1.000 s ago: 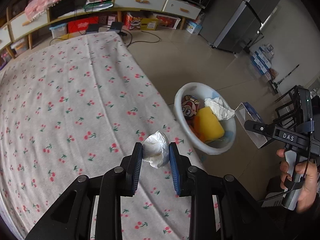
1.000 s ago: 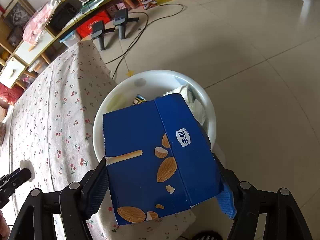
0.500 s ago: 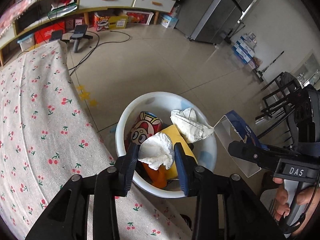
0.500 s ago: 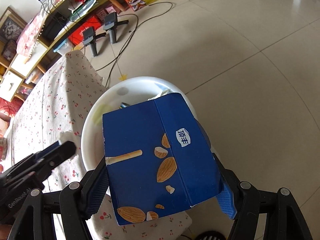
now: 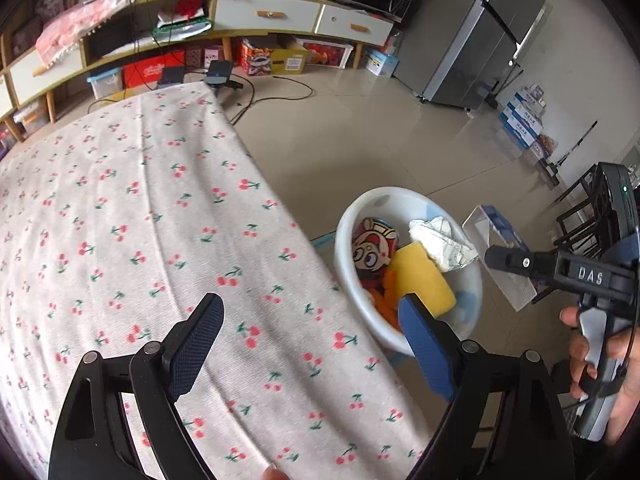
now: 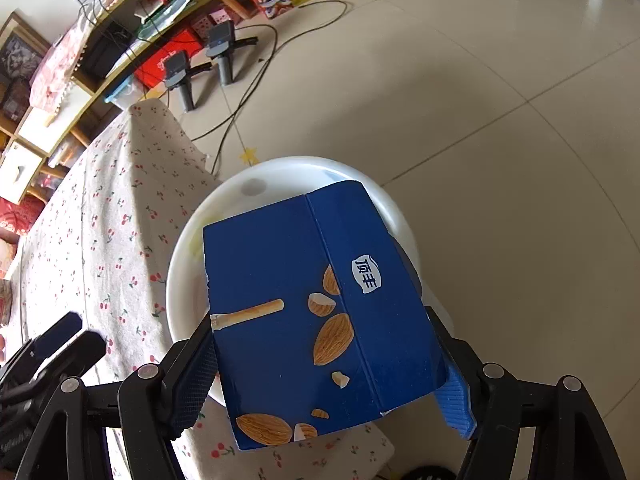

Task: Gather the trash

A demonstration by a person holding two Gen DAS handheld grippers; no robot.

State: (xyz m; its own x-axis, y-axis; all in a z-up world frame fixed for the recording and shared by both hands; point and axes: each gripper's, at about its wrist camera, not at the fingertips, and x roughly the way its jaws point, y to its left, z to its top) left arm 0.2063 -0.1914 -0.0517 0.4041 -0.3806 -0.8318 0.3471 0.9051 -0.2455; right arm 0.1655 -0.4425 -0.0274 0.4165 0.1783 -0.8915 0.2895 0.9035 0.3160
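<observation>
A cloth printed with small red cherries [image 5: 132,216] is spread over the surface. Beyond its far edge, two grey devices on black stands [image 6: 218,46] are set on the tiled floor [image 6: 460,92], with black cables [image 5: 276,94] trailed beside them. A long low shelf unit with white drawers [image 5: 268,14] is placed along the wall, and cardboard boxes [image 5: 276,58] are stored beneath it. A grey refrigerator [image 5: 484,36] is seen at the right, with stacked cartons [image 5: 524,120] near it.
</observation>
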